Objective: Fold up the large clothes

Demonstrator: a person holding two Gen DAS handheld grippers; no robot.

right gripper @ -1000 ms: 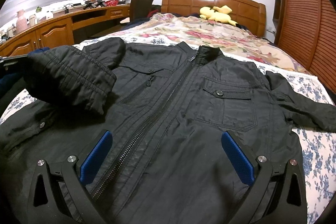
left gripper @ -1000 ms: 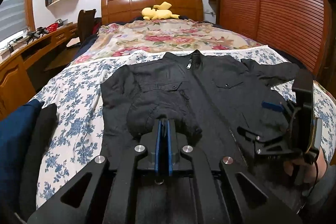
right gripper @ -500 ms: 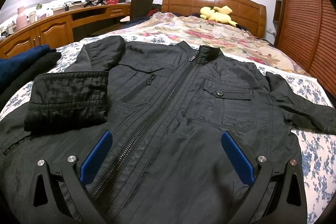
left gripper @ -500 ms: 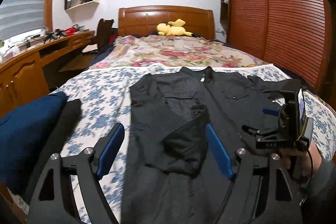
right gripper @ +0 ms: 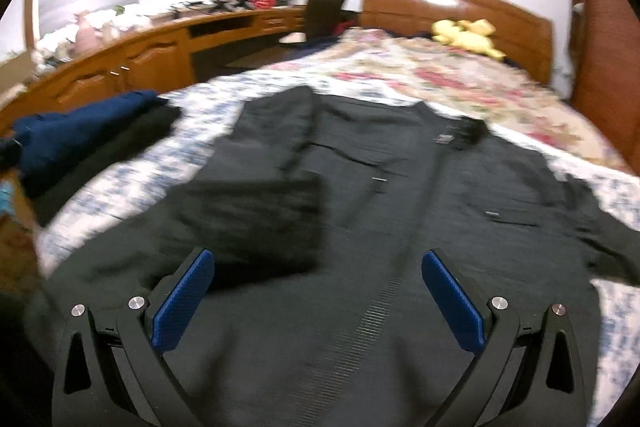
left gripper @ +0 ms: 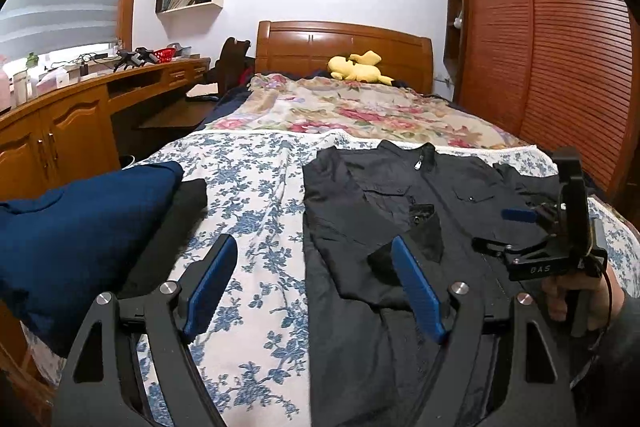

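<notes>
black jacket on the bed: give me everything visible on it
The black zip-front woven-fabric jacket lies flat, front up, on the blue-floral white bedsheet, collar toward the wooden headboard. Zipper closed, buttoned chest pockets. One sleeve is folded across the chest, cuff near the zipper; the other lies spread outward. Both tongs are open above it, not gripping it.

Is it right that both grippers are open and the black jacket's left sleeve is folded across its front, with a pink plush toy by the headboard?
Almost. The plush toy is yellow, as the left wrist view shows. The rest stands: left gripper and right gripper open, sleeve folded across the black jacket.
</notes>
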